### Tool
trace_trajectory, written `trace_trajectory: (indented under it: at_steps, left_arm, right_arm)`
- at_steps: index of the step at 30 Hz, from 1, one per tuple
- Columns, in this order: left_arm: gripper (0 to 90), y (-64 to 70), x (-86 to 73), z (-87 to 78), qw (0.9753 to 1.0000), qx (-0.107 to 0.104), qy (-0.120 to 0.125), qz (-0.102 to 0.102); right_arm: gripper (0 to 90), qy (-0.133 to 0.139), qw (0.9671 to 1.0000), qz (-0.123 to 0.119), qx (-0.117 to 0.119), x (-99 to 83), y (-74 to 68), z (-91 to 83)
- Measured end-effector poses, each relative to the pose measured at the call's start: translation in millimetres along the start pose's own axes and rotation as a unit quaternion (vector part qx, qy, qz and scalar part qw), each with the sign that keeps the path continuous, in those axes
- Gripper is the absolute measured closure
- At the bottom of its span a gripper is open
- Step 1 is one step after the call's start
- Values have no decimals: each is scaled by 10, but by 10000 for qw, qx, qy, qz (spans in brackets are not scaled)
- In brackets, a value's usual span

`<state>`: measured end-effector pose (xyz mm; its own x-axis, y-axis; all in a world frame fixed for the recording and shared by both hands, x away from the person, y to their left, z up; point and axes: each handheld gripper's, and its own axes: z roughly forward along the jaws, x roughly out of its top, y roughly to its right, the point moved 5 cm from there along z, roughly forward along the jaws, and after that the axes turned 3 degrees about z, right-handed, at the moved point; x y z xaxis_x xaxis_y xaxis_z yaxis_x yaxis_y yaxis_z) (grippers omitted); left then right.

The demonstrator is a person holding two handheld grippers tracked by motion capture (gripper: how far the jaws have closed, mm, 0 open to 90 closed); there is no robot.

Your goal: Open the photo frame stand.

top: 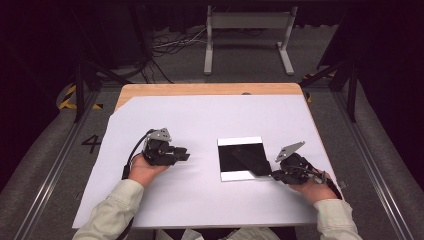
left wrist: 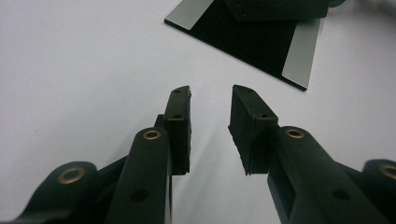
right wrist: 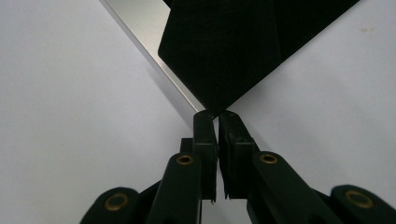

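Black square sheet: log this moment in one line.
right gripper: shut on black square sheet corner | sheet: on silver plate | left gripper: open, apart

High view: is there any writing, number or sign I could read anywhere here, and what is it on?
"4" – a dark numeral on the grey floor left of the table.
Yellow-and-black hazard stripes on the floor beyond it: a marking, no words.
The black sheet and the white table cover carry no text.

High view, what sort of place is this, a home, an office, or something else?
Probably a lab or recording studio rather than a home: a table covered with a white sheet stands inside a dark metal frame, loose cables trail across the grey floor behind it, and black curtains surround the area.
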<state>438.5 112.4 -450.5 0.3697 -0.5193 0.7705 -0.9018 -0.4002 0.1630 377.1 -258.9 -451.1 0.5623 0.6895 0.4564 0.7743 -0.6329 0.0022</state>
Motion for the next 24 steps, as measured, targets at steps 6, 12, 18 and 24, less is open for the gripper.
trace_trajectory:
  at_steps: [6, 12, 18, 24]
  left_arm:
    - [687, 3, 3, 16, 10000, -19, -17, -3]
    - [685, 0, -1, 9, 10000, -18, -13, -14]
    - [685, -3, -8, 7, 10000, -18, -8, -20]
    - [685, -8, -12, 2, 10000, -13, -9, -5]
  right_arm:
    - [867, 190, 9998, -23, -16, 23, -6, -74]
    - [892, 424, 9991, -65, -30, 57, -12, -154]
    - [894, 617, 9981, -52, -38, 89, -14, -208]
    - [894, 852, 9964, 38, 17, 114, -14, -253]
